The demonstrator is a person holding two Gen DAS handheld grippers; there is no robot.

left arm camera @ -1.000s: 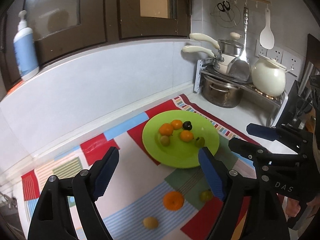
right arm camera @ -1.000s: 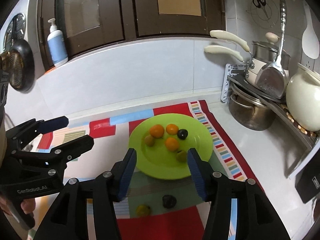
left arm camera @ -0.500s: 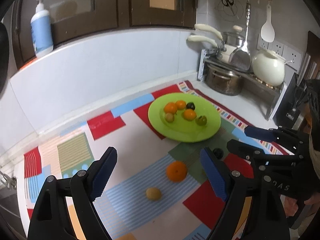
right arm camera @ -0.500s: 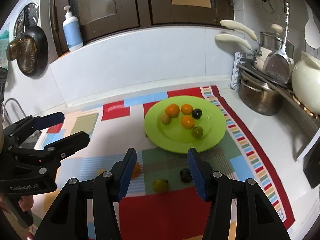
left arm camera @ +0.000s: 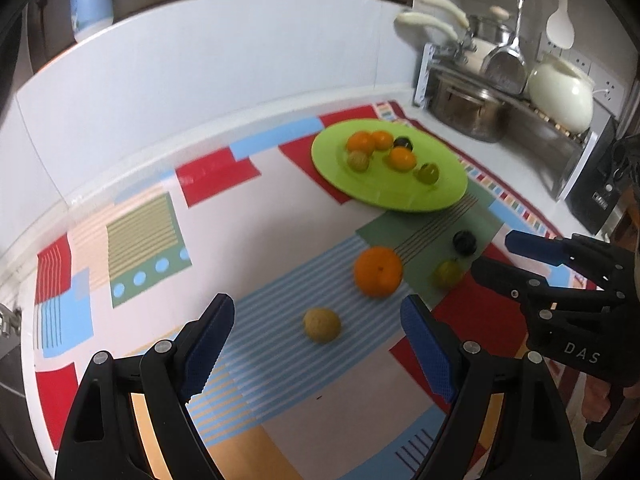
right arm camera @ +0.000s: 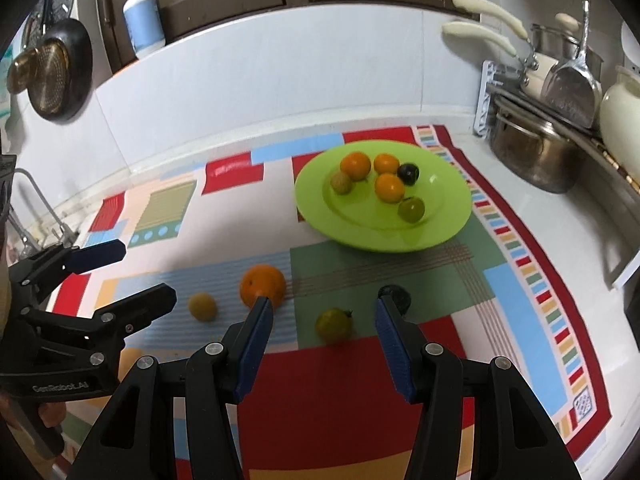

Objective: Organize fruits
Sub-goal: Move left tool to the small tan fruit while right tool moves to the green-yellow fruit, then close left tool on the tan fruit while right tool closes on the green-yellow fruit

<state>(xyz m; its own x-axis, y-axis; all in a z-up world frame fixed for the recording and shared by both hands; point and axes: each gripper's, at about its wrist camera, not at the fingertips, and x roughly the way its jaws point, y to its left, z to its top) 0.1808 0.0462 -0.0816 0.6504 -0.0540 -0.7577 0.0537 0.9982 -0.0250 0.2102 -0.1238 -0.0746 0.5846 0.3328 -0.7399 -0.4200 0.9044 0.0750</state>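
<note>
Both grippers spread wide above loose fruit on the patchwork mat (right arm camera: 516, 280), nothing grasped.

The left gripper (left arm camera: 318, 322) hangs released with the small yellow fruit (left arm camera: 322, 324) lying between its jaws; the large orange (left arm camera: 378, 271) sits just beyond the right jaw's tip. The right gripper (right arm camera: 324, 314) is likewise released, the green-yellow fruit (right arm camera: 334, 324) between its jaws and the dark fruit (right arm camera: 394, 295) just past its right jaw, partly hidden, so contact is hard to judge. Well ahead of both, the green plate (right arm camera: 444, 232) holds six fruits, among them three small oranges (right arm camera: 389, 187) clustered together.
</note>
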